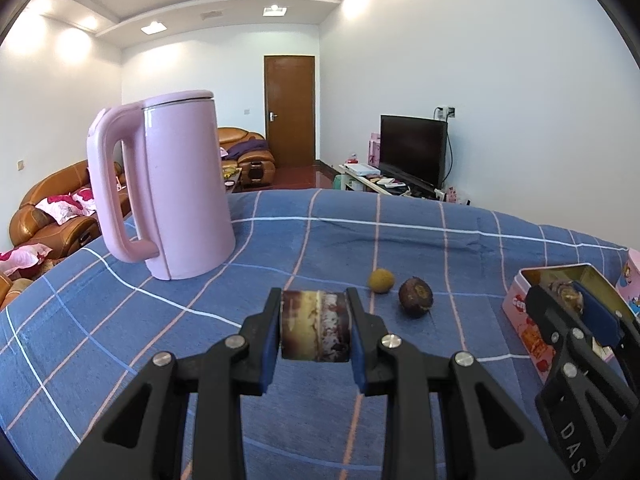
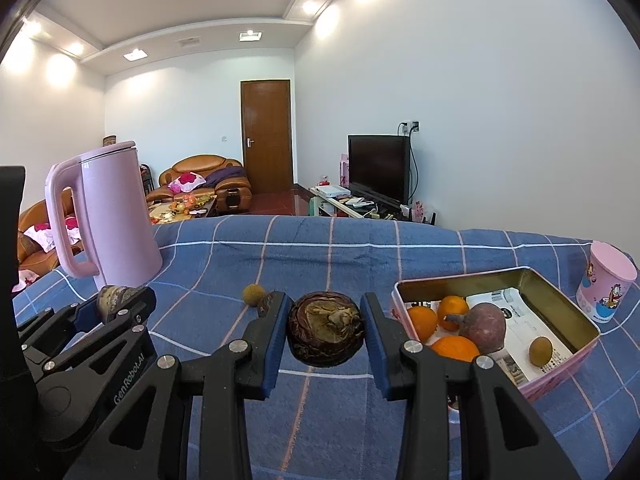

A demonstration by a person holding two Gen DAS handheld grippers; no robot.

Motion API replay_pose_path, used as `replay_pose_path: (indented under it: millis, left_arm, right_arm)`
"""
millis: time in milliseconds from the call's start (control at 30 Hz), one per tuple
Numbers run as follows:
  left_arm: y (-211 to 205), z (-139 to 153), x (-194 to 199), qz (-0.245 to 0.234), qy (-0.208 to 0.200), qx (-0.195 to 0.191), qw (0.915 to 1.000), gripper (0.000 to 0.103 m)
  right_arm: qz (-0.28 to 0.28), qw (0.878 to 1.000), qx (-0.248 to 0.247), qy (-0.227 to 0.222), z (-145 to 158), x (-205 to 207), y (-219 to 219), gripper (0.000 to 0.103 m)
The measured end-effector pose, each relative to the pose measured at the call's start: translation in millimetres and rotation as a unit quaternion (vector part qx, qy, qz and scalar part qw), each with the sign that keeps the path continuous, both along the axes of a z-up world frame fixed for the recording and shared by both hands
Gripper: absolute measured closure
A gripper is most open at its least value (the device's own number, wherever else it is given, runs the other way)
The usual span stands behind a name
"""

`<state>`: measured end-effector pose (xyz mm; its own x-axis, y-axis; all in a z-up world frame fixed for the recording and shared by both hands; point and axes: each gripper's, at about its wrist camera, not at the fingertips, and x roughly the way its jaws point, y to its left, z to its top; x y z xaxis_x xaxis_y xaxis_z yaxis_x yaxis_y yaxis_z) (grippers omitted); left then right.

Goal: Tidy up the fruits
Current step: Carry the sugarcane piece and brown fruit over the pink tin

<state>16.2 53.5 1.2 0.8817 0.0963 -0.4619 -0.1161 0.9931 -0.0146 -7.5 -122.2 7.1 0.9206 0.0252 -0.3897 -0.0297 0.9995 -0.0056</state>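
My left gripper (image 1: pixel 315 330) is shut on a brown and yellow cut fruit piece (image 1: pixel 315 326), held above the blue checked cloth; it also shows in the right wrist view (image 2: pixel 114 298). My right gripper (image 2: pixel 326 330) is shut on a dark wrinkled round fruit (image 2: pixel 326 330), just left of the pink tin (image 2: pixel 560 296). The tin holds three oranges (image 2: pixel 452 312), a purple fruit (image 2: pixel 482 326) and a small brown longan (image 2: pixel 541 350). A yellow longan (image 1: pixel 381 280) and a dark round fruit (image 1: pixel 416 297) lie on the cloth.
A tall pink kettle (image 1: pixel 180 196) stands at the back left of the table. A pink cartoon cup (image 2: pixel 606 286) stands right of the tin. The blue checked cloth (image 1: pixel 440 248) covers the table. Sofas, a door and a TV lie beyond.
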Motion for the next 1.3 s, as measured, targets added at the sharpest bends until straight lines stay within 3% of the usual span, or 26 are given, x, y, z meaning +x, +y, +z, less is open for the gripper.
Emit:
replay_pose_path:
  millis: [1300]
  left_arm:
    - [-96, 0, -12, -0.073, 0.008, 0.012, 0.9973, 0.072]
  right_arm:
    - [-0.034, 0.999, -0.023, -0.010, 7, -20, -93, 0.064]
